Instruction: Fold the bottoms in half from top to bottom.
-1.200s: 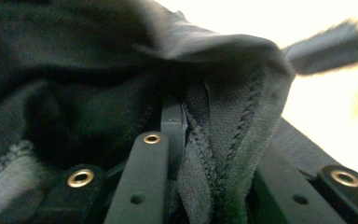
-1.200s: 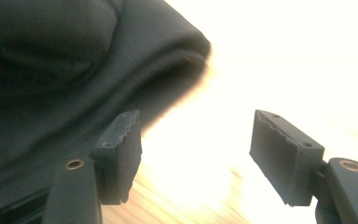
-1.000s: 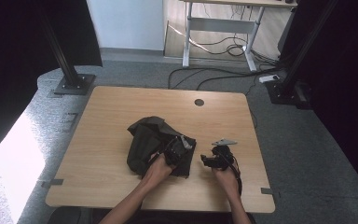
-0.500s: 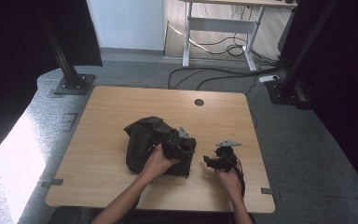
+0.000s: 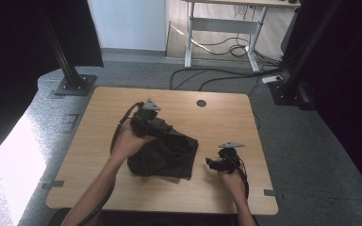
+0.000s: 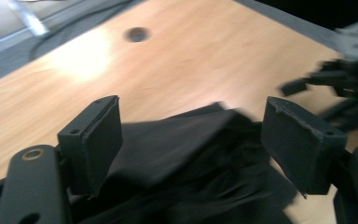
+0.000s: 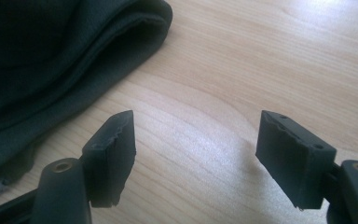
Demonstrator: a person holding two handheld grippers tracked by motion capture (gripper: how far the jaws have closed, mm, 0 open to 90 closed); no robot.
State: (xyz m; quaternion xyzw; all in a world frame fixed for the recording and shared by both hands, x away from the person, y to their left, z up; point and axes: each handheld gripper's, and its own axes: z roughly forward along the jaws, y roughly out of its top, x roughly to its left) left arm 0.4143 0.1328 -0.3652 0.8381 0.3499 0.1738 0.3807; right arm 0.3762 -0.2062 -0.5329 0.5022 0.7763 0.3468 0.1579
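- The black cloth (image 5: 164, 157) lies crumpled on the wooden table (image 5: 99, 122), near the front edge and slightly left of centre.
- The left gripper (image 5: 162, 128) is above the cloth's upper left part, pointing right along the table. Its jaws have just been opening and now stand wide apart. In the left gripper view the cloth (image 6: 191, 172) lies below and between the pads (image 6: 100, 140), and the pads do not press on it.
- The right gripper (image 5: 211, 163) is low over the table, just right of the cloth's right edge. Its jaws have just been opening a little and stand wide apart with nothing between them; in the right gripper view bare wood shows between the pads (image 7: 114, 149), with the folded cloth edge (image 7: 74, 60) to the left.
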